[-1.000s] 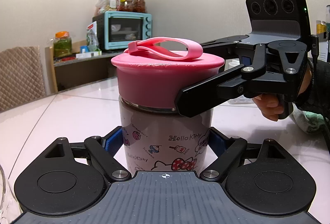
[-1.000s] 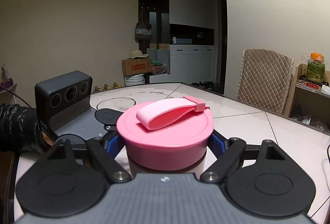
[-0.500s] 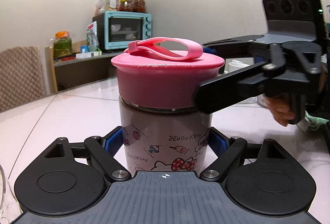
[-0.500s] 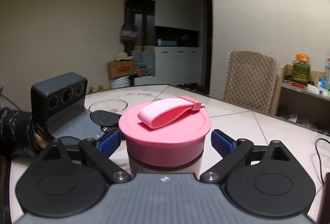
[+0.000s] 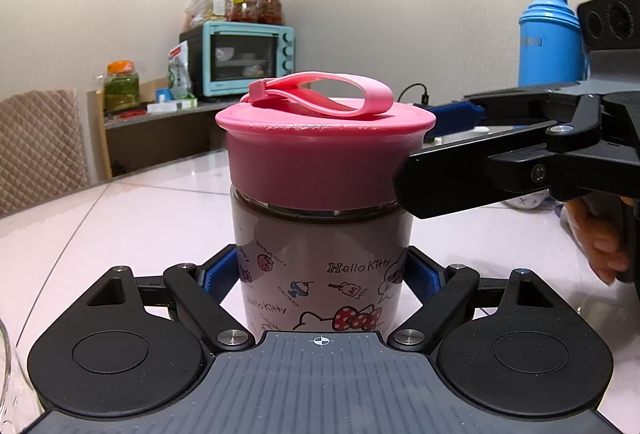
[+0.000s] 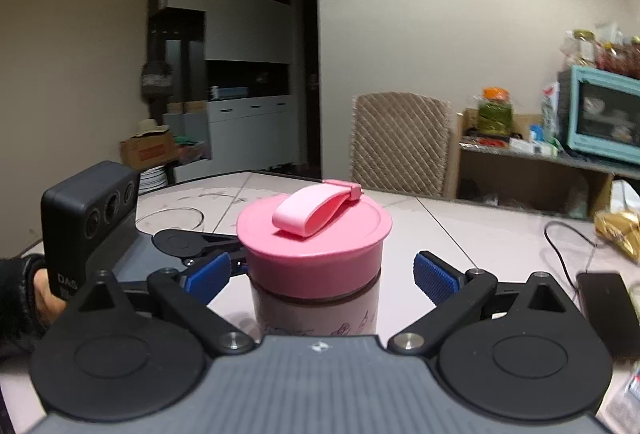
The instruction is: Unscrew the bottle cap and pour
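Note:
A Hello Kitty bottle (image 5: 320, 270) with a pink screw cap (image 5: 324, 158) and a pink loop strap stands on the white table (image 5: 120, 218). My left gripper (image 5: 324, 274) is shut on the bottle's body, blue pads pressed on both sides. In the right wrist view the pink cap (image 6: 314, 238) sits between my right gripper's (image 6: 320, 274) open fingers; its blue pads (image 6: 434, 276) stand apart from the cap. The right gripper also shows in the left wrist view (image 5: 520, 162), beside the cap at the right.
A glass bowl (image 6: 170, 220) sits on the table behind the left gripper. A blue thermos (image 5: 550, 38) stands at the right. A black phone (image 6: 608, 306) with a cable lies on the table. A chair (image 6: 400, 144), a teal oven (image 5: 240, 60) and jars stand beyond.
My right gripper has let go of the cap: its fingers opened and it swung round the bottle to the right. The left gripper stayed shut on the bottle.

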The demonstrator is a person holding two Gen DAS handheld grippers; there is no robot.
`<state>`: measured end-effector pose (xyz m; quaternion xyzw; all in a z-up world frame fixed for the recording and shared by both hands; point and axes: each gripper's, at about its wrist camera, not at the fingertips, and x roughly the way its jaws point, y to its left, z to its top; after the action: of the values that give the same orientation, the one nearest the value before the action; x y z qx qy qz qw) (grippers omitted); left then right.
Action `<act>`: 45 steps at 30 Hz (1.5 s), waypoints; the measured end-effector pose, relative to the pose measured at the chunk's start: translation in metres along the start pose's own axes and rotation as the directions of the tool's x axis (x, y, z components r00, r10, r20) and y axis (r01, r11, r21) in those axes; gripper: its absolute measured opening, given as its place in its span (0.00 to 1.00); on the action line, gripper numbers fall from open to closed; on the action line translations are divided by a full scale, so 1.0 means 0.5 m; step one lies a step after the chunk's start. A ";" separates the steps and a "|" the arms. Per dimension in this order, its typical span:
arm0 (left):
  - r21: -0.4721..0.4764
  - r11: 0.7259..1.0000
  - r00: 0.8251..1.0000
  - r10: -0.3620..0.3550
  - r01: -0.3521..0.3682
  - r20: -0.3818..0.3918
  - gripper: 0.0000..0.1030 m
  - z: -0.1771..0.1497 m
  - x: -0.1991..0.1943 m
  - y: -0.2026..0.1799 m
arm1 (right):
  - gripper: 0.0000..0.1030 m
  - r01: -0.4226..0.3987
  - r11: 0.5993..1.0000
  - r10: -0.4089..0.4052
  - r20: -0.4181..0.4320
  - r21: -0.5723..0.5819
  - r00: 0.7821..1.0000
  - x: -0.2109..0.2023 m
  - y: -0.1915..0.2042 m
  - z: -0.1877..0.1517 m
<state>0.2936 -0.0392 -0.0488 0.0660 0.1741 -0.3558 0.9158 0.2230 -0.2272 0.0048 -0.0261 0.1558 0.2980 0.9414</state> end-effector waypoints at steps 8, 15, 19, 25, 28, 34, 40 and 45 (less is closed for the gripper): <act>0.000 1.000 1.000 0.000 0.000 0.000 0.87 0.001 0.002 0.001 | 0.96 0.059 0.998 -0.060 0.035 0.036 0.998 -0.005 0.013 -0.017; 0.000 1.000 1.000 0.000 0.000 0.000 0.87 0.001 0.002 0.001 | 0.96 0.094 0.994 -0.097 0.052 0.059 0.994 0.003 0.026 -0.016; 0.000 1.000 1.000 0.000 0.000 0.000 0.87 0.001 0.002 -0.001 | 0.96 0.137 0.989 -0.140 0.050 0.060 0.989 0.015 0.029 -0.013; 0.000 1.000 1.000 0.001 -0.001 0.000 0.87 0.001 0.002 -0.001 | 0.96 0.143 0.989 -0.146 0.048 0.045 0.988 0.026 0.044 -0.011; 0.000 1.000 1.000 0.000 0.000 0.000 0.87 0.001 0.002 -0.001 | 0.96 0.154 0.987 -0.156 0.046 0.045 0.987 0.030 0.049 -0.008; 0.000 1.000 1.000 0.001 -0.001 0.000 0.87 0.001 0.002 -0.001 | 0.95 0.165 0.986 -0.166 0.040 0.037 0.985 0.039 0.055 -0.004; 0.000 1.000 1.000 0.001 -0.001 0.000 0.87 0.001 0.002 -0.001 | 0.89 0.169 0.985 -0.170 0.036 0.041 0.985 0.046 0.060 -0.001; 0.000 1.000 1.000 0.001 -0.001 0.000 0.87 0.001 0.002 -0.001 | 0.83 0.168 0.985 -0.170 0.033 0.040 0.985 0.052 0.060 0.003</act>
<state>0.2939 -0.0402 -0.0486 0.0661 0.1741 -0.3556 0.9159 0.2265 -0.1879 -0.0008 -0.0164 0.1412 0.2147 0.9663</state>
